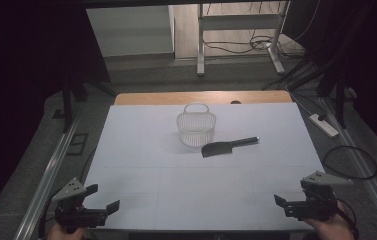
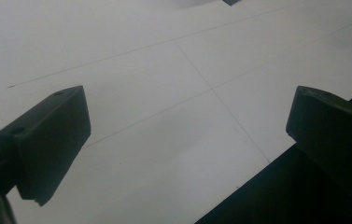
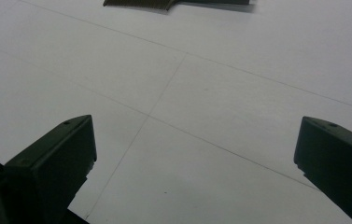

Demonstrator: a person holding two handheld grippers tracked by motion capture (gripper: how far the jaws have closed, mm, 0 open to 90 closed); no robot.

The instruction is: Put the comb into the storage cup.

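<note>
We note the dark spatula (image 1: 228, 146) mid-table just beside the basket (image 1: 196, 130), handle pointing right and away, nearer our right gripper (image 1: 290, 204); both it and the left gripper (image 1: 101, 200) gape empty.

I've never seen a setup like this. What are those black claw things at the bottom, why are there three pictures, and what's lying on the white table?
No robot here: a person holds a hand-held gripper in each hand. In the high view from above, the left gripper and right gripper sit at the near corners of the white table. The other two pictures come from small cameras riding on each gripper, looking along its two black jaws. Both grippers are open and hold nothing. Farther out on the table stands a small white basket with a handle, and just beside it lies a dark brush.
</note>
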